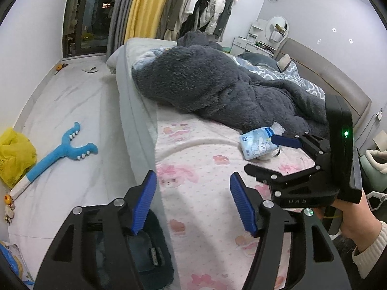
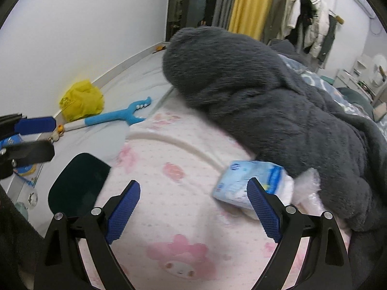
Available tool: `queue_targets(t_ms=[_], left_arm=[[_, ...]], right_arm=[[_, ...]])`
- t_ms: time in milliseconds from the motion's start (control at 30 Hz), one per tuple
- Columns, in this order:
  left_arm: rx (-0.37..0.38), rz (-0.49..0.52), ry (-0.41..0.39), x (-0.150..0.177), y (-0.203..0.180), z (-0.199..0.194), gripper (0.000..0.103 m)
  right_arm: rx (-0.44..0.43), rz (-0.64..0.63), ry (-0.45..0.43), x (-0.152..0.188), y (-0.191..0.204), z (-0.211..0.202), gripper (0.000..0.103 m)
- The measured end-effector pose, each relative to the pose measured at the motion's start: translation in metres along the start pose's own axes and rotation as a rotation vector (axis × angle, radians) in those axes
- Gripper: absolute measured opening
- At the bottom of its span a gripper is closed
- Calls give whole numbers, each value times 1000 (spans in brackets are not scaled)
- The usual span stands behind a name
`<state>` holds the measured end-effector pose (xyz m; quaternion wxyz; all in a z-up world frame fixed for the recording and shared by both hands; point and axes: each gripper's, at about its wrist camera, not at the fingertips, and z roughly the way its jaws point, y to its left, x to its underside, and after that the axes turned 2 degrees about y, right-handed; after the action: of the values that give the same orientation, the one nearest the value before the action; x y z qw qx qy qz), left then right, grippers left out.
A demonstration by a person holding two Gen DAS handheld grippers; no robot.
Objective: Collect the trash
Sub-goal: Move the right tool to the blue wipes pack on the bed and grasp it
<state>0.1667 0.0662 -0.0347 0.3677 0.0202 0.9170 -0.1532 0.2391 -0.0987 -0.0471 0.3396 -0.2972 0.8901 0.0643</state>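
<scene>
A light-blue tissue packet (image 2: 238, 181) lies on the pink patterned sheet (image 2: 169, 169), tucked against a grey fluffy blanket (image 2: 266, 96). Crumpled clear plastic (image 2: 308, 181) sits just beside the packet. My right gripper (image 2: 193, 209) is open above the sheet. Its right fingertip overlaps the packet's near edge, and no pad presses on it. In the left wrist view the right gripper (image 1: 260, 154) hovers at the packet (image 1: 256, 145), held by a person's hand (image 1: 350, 220). My left gripper (image 1: 193, 203) is open and holds nothing, over the bed's edge.
On the floor left of the bed lie a yellow plastic bag (image 1: 14, 157) and a blue plush claw toy (image 1: 60, 149). A dark container (image 1: 147, 253) sits below the left gripper at the bed's edge. Clothes hang on a rack (image 1: 208, 7) at the back.
</scene>
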Motion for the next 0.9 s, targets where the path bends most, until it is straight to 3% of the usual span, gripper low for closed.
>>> queue_targets(t_ms=[333, 567, 800, 900], left_arm=[[16, -5, 22, -2, -15, 16, 67], [32, -10, 30, -3, -23, 23, 68], [37, -8, 38, -4, -29, 28, 68], [45, -7, 40, -4, -34, 30, 68]], right_arm=[[61, 77, 26, 14, -30, 24, 92], [129, 44, 29, 11, -27, 37, 92], [172, 47, 23, 13, -38, 41, 64], [146, 68, 16, 12, -46, 37, 60]])
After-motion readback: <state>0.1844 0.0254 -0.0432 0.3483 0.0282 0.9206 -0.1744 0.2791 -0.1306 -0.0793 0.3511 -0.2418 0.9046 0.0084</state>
